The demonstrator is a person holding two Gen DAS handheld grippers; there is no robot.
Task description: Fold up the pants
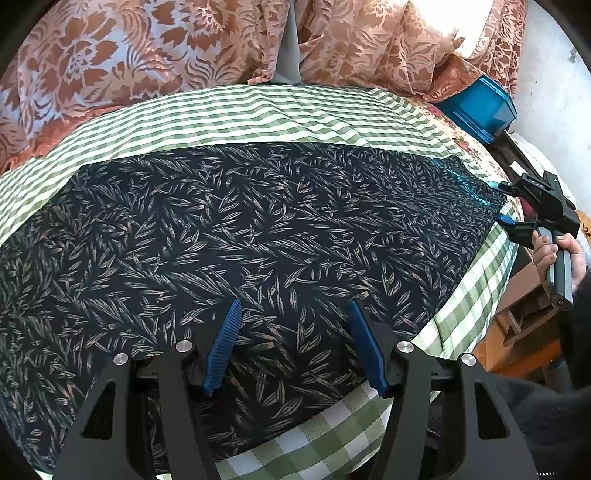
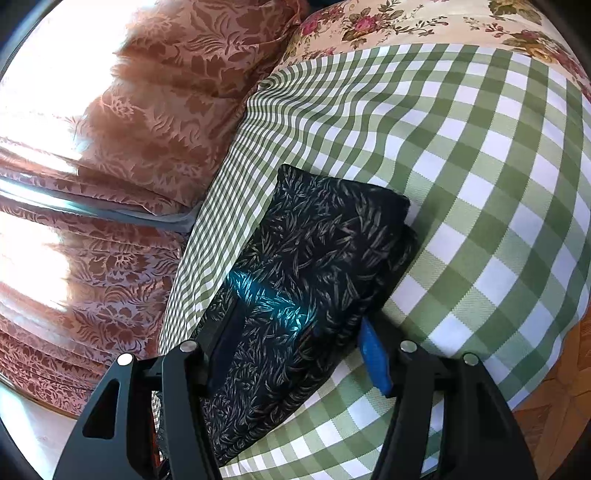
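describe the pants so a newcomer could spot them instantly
Find the green-and-white checked cloth spread over the surface in front of the brown floral curtains. The pants lie flat across it, in a long folded strip. They are the only dark item: navy-black fabric printed all over with small pale leaves.

A green-and-white checked cloth (image 1: 258,110) covers the surface, with a cream rose-print cloth (image 2: 424,22) showing beyond its far edge. Rust-brown floral damask curtains (image 1: 129,55) hang behind, sunlit in places. A blue plastic box (image 1: 480,107) sits beside the curtains at the corner.
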